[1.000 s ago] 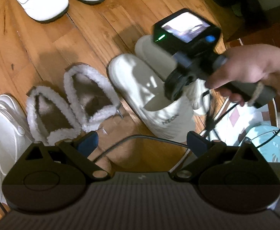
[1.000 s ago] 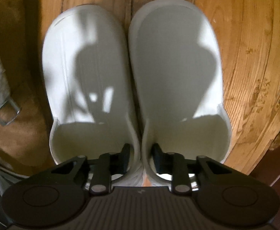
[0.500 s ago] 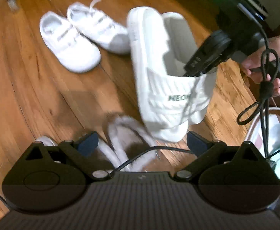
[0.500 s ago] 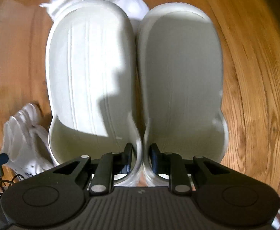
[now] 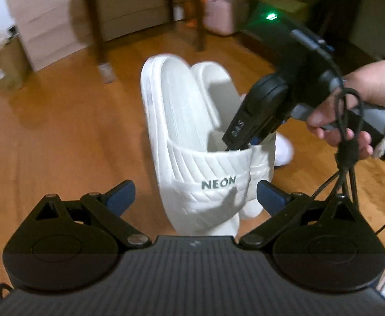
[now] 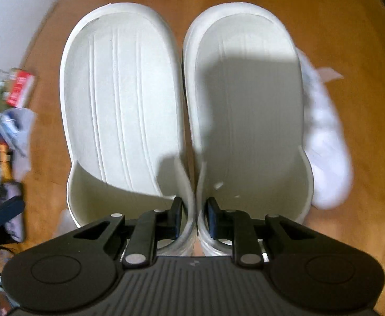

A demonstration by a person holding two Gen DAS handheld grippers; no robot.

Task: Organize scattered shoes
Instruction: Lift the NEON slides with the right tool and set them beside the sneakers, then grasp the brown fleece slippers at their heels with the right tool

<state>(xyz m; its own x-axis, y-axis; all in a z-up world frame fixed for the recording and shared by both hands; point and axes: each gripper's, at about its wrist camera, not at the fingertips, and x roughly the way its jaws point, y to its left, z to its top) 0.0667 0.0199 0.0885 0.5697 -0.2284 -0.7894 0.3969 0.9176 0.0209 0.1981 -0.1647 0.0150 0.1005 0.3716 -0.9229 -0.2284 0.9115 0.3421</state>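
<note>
A pair of white slides (image 5: 192, 142) marked NEON hangs in the air, toes pointing away from me. My right gripper (image 6: 195, 216) is shut on them, one finger inside each slide, pinching the two inner strap walls together. In the left wrist view that right gripper (image 5: 242, 146) reaches into the slides from the right, held by a hand (image 5: 363, 105). My left gripper (image 5: 196, 196) stands open just in front of the slides, holding nothing. A white sneaker (image 6: 326, 158) lies on the wooden floor (image 6: 363, 210) under the right slide (image 6: 247, 110).
Dark table legs (image 5: 97, 26), cardboard boxes (image 5: 10, 60) and a pink bin (image 5: 221, 13) stand at the far side of the room. Loose clutter with a red packet (image 6: 18, 89) lies at the left. Black cables (image 5: 347, 158) dangle from the right gripper.
The right gripper has lifted the pair of slides off the floor, away from the fur slippers. Both views have swung up and across the room; the left gripper stays open.
</note>
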